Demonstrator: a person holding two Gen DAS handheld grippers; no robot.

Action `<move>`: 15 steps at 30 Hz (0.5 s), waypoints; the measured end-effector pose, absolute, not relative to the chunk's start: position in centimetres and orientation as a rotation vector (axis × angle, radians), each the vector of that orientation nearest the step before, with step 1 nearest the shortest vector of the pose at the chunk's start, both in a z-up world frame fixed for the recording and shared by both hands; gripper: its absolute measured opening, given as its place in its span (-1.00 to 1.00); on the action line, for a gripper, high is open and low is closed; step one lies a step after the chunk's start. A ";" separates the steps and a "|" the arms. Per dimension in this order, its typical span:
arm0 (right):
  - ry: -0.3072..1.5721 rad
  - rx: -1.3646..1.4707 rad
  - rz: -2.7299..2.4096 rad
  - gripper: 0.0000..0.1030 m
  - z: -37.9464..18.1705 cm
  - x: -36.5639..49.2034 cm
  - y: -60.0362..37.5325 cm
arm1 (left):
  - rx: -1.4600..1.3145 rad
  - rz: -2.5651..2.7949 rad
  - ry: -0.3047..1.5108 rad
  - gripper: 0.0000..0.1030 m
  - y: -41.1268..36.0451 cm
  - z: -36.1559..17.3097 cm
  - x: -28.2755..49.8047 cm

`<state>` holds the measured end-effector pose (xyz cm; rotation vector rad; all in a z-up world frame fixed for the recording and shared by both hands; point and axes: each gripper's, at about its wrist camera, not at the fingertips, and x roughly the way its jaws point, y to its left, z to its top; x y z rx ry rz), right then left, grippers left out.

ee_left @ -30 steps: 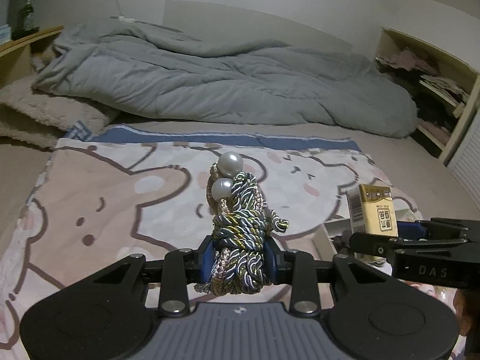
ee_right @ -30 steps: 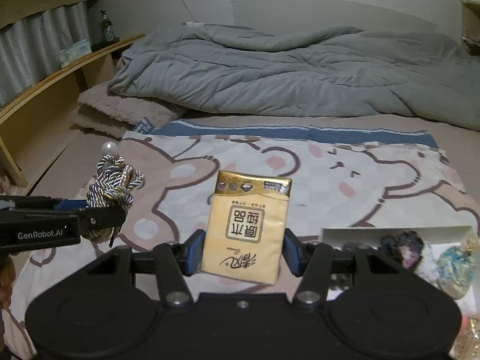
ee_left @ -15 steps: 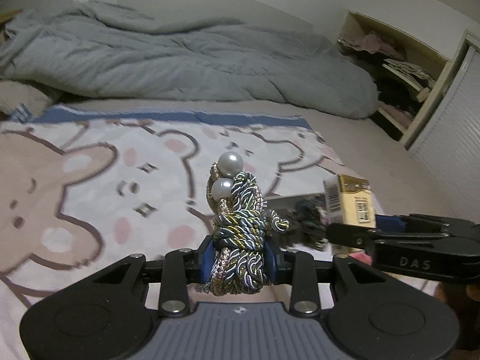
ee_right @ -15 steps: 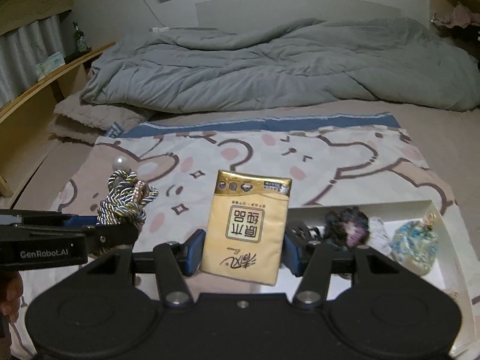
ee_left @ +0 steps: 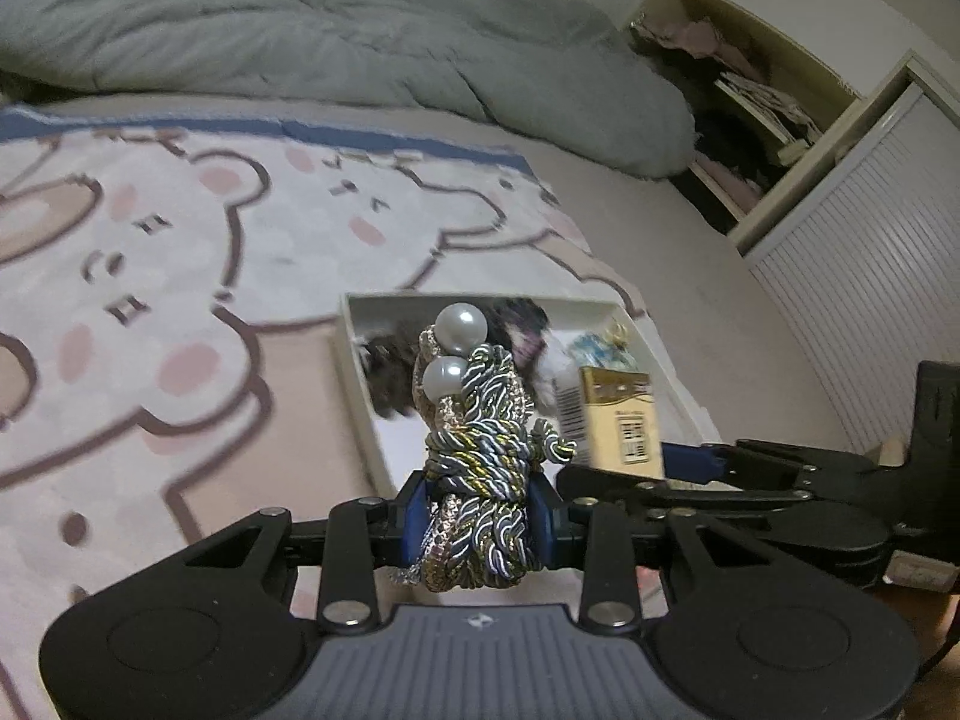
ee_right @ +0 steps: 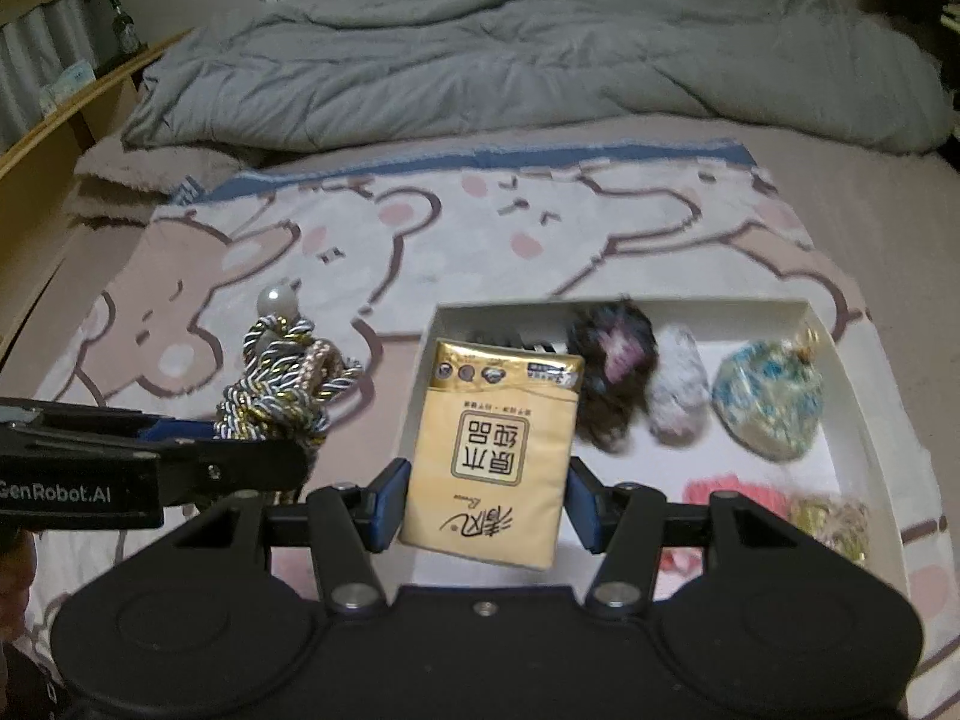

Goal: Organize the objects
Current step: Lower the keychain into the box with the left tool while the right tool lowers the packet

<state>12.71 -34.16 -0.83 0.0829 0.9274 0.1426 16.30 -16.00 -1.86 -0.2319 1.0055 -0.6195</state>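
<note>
My left gripper is shut on a braided rope tie with two pearls, held upright just left of the white tray. The rope tie also shows in the right wrist view. My right gripper is shut on a yellow tissue pack, held over the tray's left end. The pack also shows in the left wrist view. The two grippers are side by side, close together.
The tray holds a dark furry scrunchie, a grey one, a blue-patterned pouch, a pink item and a gold item. It lies on a bear-print blanket. A grey duvet is behind. Shelves stand at right.
Both grippers have moved right and forward toward the tray, keeping their loads. The tray now lies directly under the tissue pack and beside the rope tie.
</note>
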 end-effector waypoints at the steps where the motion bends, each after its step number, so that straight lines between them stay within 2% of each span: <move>1: 0.939 0.082 0.141 0.08 -1.1 12.6 -34.4 | -0.240 -0.623 1.014 -0.30 -16.3 -2.1 16.2; 12: 1.037 0.075 0.137 0.08 -3.6 12.3 -36.6 | -0.291 -0.606 1.104 -0.30 -18.5 -5.1 16.2; 15: 1.055 0.073 0.142 0.09 -4.0 12.4 -36.8 | -0.277 -0.601 1.119 -0.20 -18.9 -5.5 16.2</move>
